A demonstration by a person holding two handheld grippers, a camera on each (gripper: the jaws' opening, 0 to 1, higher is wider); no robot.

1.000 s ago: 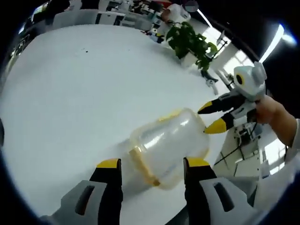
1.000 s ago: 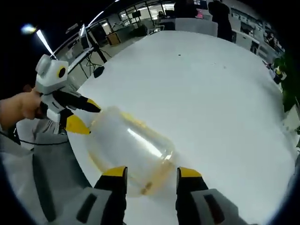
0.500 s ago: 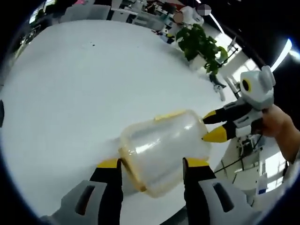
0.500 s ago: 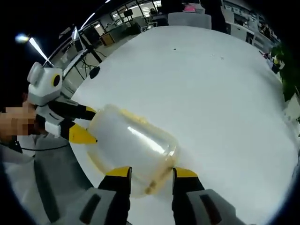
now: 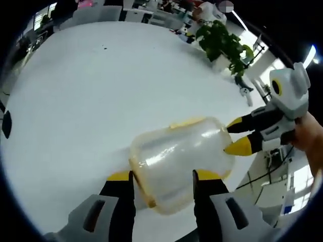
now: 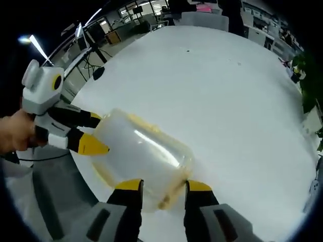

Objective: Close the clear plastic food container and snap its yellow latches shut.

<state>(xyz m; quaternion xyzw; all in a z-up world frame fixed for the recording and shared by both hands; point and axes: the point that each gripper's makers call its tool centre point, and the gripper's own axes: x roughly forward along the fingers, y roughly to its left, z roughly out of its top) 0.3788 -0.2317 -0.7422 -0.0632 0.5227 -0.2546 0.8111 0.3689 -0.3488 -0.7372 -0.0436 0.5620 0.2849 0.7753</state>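
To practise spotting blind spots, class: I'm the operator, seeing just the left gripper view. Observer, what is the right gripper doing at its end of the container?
Observer: In the right gripper view, the right gripper has its jaws against both sides of the container at its end.
Operator: Anything between them?
Observer: A yellow latch on that end, low between the jaws.
Operator: And my own gripper?
Observer: A hand holds the left gripper near the table edge.

The container point(image 5: 179, 164) is showing clear, glossy plastic that is catching streaks of light, with opaque yellow plastic trim at its 8 o'clock end. The table point(image 5: 91, 96) is looking smooth, matt and white. The left gripper point(image 5: 162, 177) and right gripper point(image 6: 161, 187) are wearing yellow tips over smooth grey and black plastic.
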